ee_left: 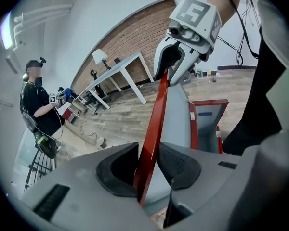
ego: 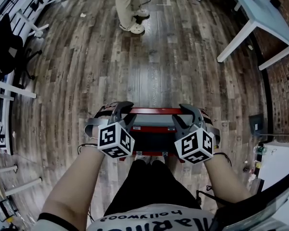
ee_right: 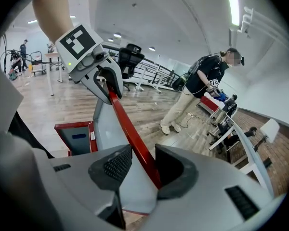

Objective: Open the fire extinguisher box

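The fire extinguisher box (ego: 152, 128) is red and stands on the wood floor just in front of my knees. Its lid is raised, with the red top edge (ego: 151, 110) running between my two grippers. My left gripper (ego: 121, 109) is shut on the left end of that edge; in the left gripper view the red lid edge (ee_left: 154, 124) passes between its pads (ee_left: 120, 174). My right gripper (ego: 187, 111) is shut on the right end, where the red lid edge (ee_right: 130, 129) lies against one pad (ee_right: 176, 170). The open box body (ee_left: 205, 121) shows below, grey inside.
A person (ego: 130, 6) stands on the floor beyond the box. A white table (ego: 260, 16) is at the far right, and racks and a black chair (ego: 7, 47) line the left. Another person (ee_left: 38, 102) works at a bench by the wall.
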`<state>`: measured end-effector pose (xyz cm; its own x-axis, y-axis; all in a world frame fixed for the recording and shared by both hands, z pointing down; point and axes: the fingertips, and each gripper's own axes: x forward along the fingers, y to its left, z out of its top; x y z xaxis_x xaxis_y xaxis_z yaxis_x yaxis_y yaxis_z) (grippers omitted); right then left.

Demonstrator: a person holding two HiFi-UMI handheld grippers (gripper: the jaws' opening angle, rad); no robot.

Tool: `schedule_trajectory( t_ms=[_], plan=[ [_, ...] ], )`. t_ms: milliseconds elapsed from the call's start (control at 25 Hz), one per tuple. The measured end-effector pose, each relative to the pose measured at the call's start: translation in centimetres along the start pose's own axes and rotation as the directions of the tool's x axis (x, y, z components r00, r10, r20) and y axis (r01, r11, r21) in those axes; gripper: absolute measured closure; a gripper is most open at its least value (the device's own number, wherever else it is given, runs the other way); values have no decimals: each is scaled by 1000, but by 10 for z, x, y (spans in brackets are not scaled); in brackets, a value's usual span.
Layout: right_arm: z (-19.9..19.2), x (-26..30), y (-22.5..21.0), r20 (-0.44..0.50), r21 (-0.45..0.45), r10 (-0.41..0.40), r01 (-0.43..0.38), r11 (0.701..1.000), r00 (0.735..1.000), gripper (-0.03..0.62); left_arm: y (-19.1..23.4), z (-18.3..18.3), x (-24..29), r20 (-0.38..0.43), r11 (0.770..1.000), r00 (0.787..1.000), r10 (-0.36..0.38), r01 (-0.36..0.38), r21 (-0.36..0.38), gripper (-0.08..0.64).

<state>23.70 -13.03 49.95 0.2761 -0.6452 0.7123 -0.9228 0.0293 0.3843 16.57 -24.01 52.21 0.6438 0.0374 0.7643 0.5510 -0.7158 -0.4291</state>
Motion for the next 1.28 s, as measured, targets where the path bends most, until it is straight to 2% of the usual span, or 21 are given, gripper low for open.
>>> schedule_trajectory(
  t_ms=[680, 1280],
  plan=[
    [0, 36, -22, -15, 42, -44, 45, 998, 999, 440, 21, -9, 28, 4, 998, 999, -49, 49, 27, 454],
    [-10, 81, -29, -31, -19, -50, 49, 999, 998, 442, 20, -27, 60, 10, 993, 993, -116, 115, 23, 449]
  ],
)
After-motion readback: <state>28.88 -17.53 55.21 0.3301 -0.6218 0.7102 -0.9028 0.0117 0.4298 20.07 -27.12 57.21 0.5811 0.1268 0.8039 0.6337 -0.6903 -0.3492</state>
